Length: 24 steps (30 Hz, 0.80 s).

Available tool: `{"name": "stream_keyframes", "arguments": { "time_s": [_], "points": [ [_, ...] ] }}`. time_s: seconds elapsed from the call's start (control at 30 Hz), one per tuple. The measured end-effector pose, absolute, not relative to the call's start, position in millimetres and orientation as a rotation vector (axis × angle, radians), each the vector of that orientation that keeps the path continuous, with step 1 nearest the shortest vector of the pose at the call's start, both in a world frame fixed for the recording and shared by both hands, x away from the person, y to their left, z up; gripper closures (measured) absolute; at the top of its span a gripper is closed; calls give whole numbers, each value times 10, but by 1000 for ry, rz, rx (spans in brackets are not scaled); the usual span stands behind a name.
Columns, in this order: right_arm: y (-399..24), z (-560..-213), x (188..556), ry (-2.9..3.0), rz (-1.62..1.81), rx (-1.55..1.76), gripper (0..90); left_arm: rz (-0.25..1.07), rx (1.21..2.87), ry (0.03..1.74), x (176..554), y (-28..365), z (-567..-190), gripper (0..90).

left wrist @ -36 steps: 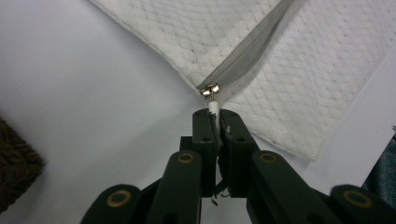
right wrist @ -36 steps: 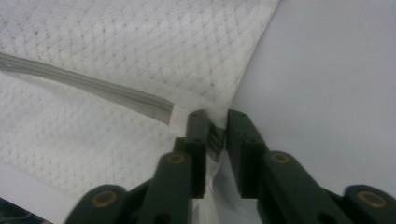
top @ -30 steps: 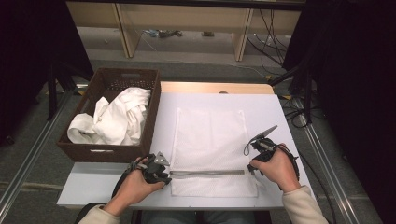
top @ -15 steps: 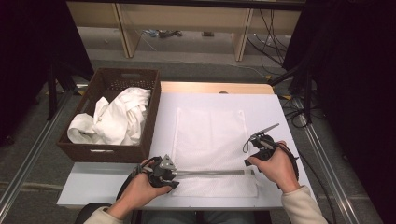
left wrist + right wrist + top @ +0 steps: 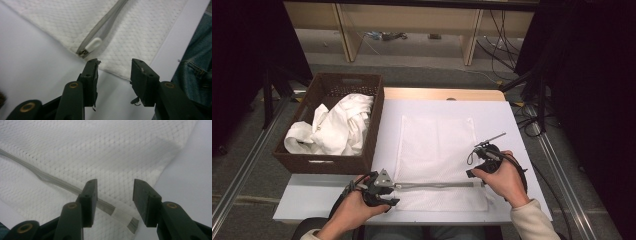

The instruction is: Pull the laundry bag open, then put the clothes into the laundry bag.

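A white mesh bag (image 5: 437, 145) lies flat on the white table (image 5: 512, 125), with its grey zipper (image 5: 437, 184) running across the near end. My left gripper (image 5: 393, 187) sits at the zipper's left end. Its jaws have just been opening and now stand apart, with the white zipper pull (image 5: 93, 45) just beyond the left gripper (image 5: 114, 63). My right gripper (image 5: 473, 174) is at the zipper's right end. Its jaws have also just been opening. In the right gripper view the right gripper (image 5: 114, 183) stands over the zipper's end tab (image 5: 122, 215) without pressing it.
A brown basket (image 5: 373, 145) holding crumpled white cloth (image 5: 337, 125) stands at the table's left. The table's front edge and the person's jeans (image 5: 197, 75) are close behind the left gripper. Cables lie on the floor beyond the table.
Both hands stay at the zipper's two ends. The left gripper has shifted slightly towards the table's front edge. The bag lies as before.
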State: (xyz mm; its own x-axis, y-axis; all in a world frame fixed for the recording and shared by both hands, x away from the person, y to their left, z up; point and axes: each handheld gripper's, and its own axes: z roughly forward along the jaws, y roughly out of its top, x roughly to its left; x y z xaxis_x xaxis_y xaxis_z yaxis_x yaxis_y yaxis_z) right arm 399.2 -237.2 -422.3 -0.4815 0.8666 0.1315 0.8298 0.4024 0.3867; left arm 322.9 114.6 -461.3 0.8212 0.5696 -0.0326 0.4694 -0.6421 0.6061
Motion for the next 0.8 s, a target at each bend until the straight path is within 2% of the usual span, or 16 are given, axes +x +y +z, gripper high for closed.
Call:
{"name": "stream_keyframes", "arguments": {
  "time_s": [0.03, 0.07, 0.1, 0.2, 0.3, 0.67, 0.8],
  "points": [
    [-2350, -4223, 3989, 2555, 619, 1548, 544, 231, 2374, 775, 3237, 1153, -4614, 527],
    [-2309, -4234, 3988, 2575, 630, 1517, 527, 251, 2362, 771, 3243, 1155, -4614, 454],
    [-2309, -4234, 3988, 2575, 630, 1517, 527, 273, 2356, 763, 3235, 1156, -4604, 454],
    [-2234, -4269, 4003, 2614, 651, 1459, 503, 326, 2327, 746, 3227, 1138, -4605, 338],
    [-2165, -4294, 3996, 2650, 681, 1410, 483, 347, 2309, 752, 3224, 1108, -4594, 273],
    [-2046, -4328, 3968, 2683, 711, 1337, 478, 354, 2290, 744, 3257, 1122, -4593, 248],
    [-1960, -4360, 3958, 2709, 700, 1298, 466, 319, 2273, 772, 3267, 1119, -4605, 257]
  ]
}}
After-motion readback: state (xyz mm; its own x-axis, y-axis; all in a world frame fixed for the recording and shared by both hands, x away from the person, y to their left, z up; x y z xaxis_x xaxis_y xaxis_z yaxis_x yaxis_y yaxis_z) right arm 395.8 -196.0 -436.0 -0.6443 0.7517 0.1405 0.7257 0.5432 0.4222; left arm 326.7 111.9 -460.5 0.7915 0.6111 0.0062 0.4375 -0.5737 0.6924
